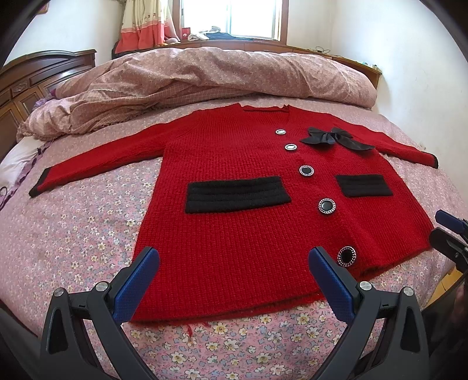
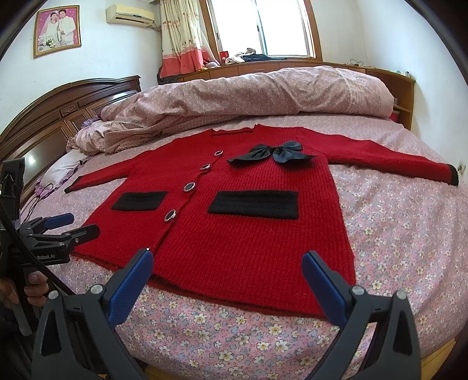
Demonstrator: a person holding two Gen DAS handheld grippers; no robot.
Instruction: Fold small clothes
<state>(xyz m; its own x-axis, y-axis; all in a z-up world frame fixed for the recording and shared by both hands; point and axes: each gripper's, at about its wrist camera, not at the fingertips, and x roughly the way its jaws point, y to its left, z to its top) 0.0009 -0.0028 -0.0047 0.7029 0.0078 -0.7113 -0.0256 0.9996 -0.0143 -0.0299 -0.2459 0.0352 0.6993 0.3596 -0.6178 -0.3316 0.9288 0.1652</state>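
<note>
**Mia:** Where is the thing to fold?

**Ben:** A red cardigan (image 1: 234,222) lies flat on the bed (image 1: 73,233), face up. The sheet has little flowers on it. Both sleeves are stretched out, one to the left and one to the right. The bottom edge is near us and the neck is far away.

**Mia:** What is on it?

**Ben:** A black bow (image 1: 333,138) sits near the neck. Round buttons (image 1: 326,206) run down the front, and there are two black pockets (image 1: 237,194), one on each side of the buttons.

**Mia:** What are the grippers doing?

**Ben:** The left gripper (image 1: 234,271) has its blue fingers (image 1: 137,286) wide apart. It hangs over the near edge of the cardigan, on the left part. It holds nothing.

**Mia:** And the other one?

**Ben:** The right gripper (image 2: 225,271) is spread wide too, over the near edge on the right part. It holds nothing either. I cannot tell if any finger touches the wool.

**Mia:** Can you see a person?

**Ben:** A hand (image 2: 32,288) shows at the left edge of the right wrist view, wrapped around the left gripper's handle.

**Mia:** What is behind the cardigan?

**Ben:** A pink quilt (image 1: 219,76) is bunched up along the far side of the bed. A dark wooden headboard (image 2: 73,111) stands on the left, and a window (image 2: 280,26) is far back.
</note>
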